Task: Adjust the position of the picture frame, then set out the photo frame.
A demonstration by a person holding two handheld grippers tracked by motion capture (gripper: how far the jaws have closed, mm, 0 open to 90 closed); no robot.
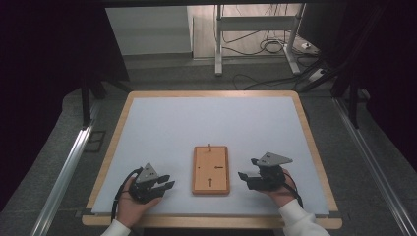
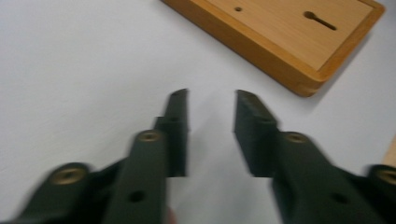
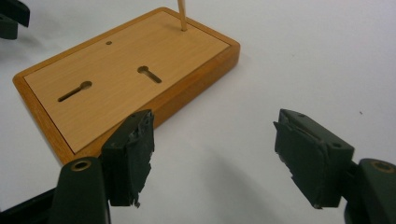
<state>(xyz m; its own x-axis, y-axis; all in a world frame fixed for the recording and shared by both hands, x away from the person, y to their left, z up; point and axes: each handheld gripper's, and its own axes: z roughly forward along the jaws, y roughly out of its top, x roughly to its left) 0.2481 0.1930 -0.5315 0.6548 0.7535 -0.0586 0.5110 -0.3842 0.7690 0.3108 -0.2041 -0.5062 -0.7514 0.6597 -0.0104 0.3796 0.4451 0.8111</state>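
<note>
A rectangular wooden board lies flat on the white table mat, near the front. It has two keyhole slots and a small hole, and a thin wooden peg stands upright at its far end. My left gripper rests on the mat just left of the board, held by a hand. It is open with nothing between its jaws, and the board's corner lies ahead. My right gripper sits just right of the board. It is open wide and empty, with the board to its left.
The mat covers a wood-rimmed table. Beyond the table's far edge are metal stand legs and cables on the floor. The other gripper's jaw tip shows past the board in the right gripper view.
</note>
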